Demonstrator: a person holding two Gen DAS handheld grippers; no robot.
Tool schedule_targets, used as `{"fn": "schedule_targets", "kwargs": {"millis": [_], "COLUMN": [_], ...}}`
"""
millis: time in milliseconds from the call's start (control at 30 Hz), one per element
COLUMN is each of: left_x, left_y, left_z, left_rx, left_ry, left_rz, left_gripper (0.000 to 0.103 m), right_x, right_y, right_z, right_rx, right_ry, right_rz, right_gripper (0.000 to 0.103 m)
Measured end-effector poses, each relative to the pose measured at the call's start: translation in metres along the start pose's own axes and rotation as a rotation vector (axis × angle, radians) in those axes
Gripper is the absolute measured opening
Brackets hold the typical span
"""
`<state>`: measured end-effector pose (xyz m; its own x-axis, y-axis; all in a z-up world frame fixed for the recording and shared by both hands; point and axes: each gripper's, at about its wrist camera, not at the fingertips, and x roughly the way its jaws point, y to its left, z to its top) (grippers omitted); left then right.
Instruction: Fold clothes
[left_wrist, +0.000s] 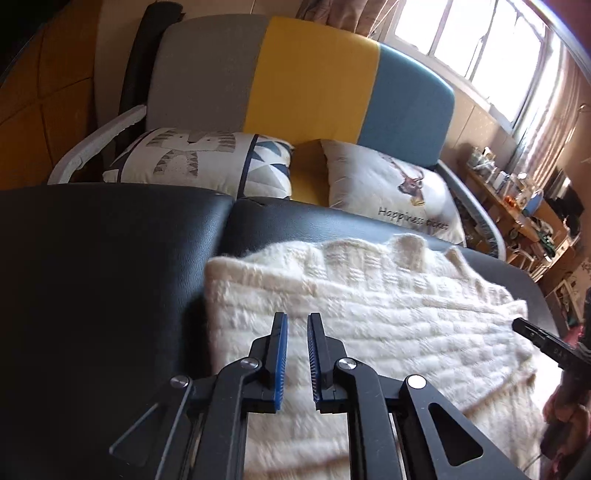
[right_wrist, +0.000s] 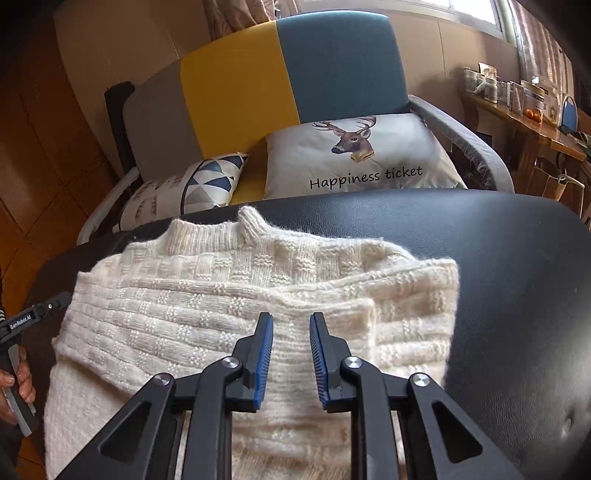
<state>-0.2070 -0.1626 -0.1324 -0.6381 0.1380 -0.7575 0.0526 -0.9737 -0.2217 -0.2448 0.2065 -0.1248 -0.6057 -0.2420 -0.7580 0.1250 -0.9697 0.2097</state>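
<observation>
A cream knitted sweater (left_wrist: 369, 314) lies flat on a black padded table (left_wrist: 92, 277), partly folded, its collar toward the far edge. It also shows in the right wrist view (right_wrist: 207, 295), where a folded sleeve layer lies across its right half. My left gripper (left_wrist: 297, 317) hovers open and empty over the sweater's left part. My right gripper (right_wrist: 291, 317) hovers open and empty over the folded sleeve. The right gripper's tip shows at the right edge of the left wrist view (left_wrist: 543, 339); the left gripper shows at the left edge of the right wrist view (right_wrist: 33, 314).
Behind the table (right_wrist: 517, 258) stands a grey, yellow and blue sofa (left_wrist: 314, 81) with a deer cushion (right_wrist: 354, 155) and a patterned cushion (left_wrist: 199, 158). A cluttered wooden shelf (right_wrist: 524, 110) runs along the right wall under a window.
</observation>
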Motion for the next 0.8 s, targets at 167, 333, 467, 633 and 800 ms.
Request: {"fn": "schedule_targets", "kwargs": {"millis": [167,333,467,633,800], "left_x": [0.025,0.022,-0.009,-0.086,-0.142], "left_y": [0.013,0.013,0.006,0.023,0.047], "left_z": [-0.001,-0.003,-0.008,-0.062,-0.13], "left_rx": [0.005,-0.016,-0.027,-0.086,-0.096], "left_ry": [0.001,-0.003,-0.017,-0.059,-0.002], "left_rz": [0.025,0.028,0.048,-0.083,-0.102], "left_gripper": [0.017,0.017,0.019,0.046,0.046], "right_x": [0.025,0.03,0.016,-0.068,-0.128], "right_y": [0.008,0.017,0.007,-0.03,-0.09], "right_z": [-0.001,-0.012,-0.008,-0.051,-0.151], "right_rx": [-0.042,-0.111,-0.032,0.147,0.35], "right_ry": [0.025,0.001,0.052,0.029,0.178], "right_rz": [-0.029,-0.092,-0.04,0.173,0.257], "right_gripper": [0.02,0.02,0.02,0.024,0.025]}}
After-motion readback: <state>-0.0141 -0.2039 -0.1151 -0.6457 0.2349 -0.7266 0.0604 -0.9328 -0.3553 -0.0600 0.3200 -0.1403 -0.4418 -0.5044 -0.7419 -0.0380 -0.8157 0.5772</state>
